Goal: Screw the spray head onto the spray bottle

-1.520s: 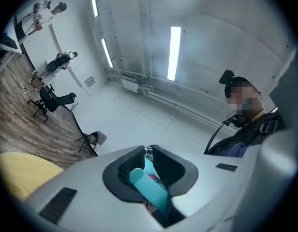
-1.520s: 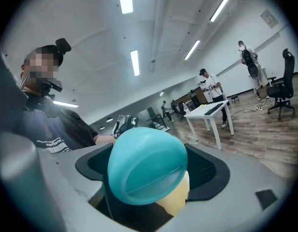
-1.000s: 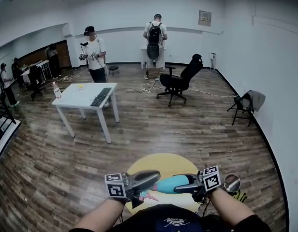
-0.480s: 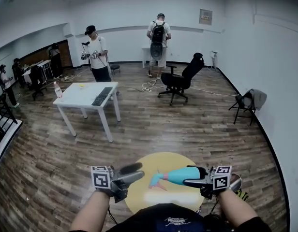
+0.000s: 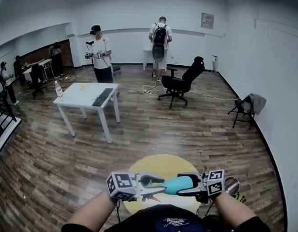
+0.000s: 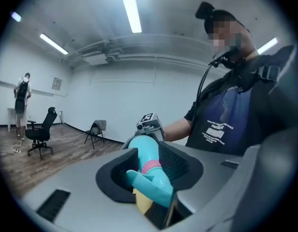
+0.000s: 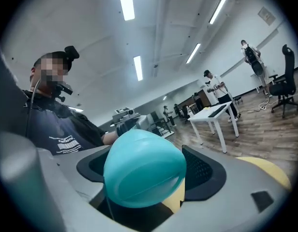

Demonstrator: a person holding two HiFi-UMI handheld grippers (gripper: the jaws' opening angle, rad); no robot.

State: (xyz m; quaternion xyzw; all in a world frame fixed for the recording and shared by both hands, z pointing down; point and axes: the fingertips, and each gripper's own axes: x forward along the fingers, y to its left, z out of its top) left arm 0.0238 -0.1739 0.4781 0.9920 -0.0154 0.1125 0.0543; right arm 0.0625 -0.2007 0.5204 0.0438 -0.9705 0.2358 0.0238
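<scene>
**Item:** spray bottle (image 5: 178, 183), turquoise, fitted with spray head (image 6: 150, 184) and pink collar (image 6: 150, 166) at the neck. It was held level above the round yellow bench (image 5: 161, 164) at the near side of the scene, base to the right and head to the left.

**Change noted:** half a second earlier the left gripper (image 5: 153, 186) had been drawn off to the left, fingers wide and empty, well apart from the head. It was now brought back over the head, and its fingers had just been closing. This was judged a fresh grip between turns, so the screwing was taken as under way and not finished.

**Left fingers** (image 6: 112, 170): half-closed, set either side of the head and collar. The pads were not seen to press.

**Right gripper** (image 7: 144, 173): fingers clamped on the bottle's base end, the bottle being carried by it alone.

**Seating of the thread:** could not be made out.
</scene>
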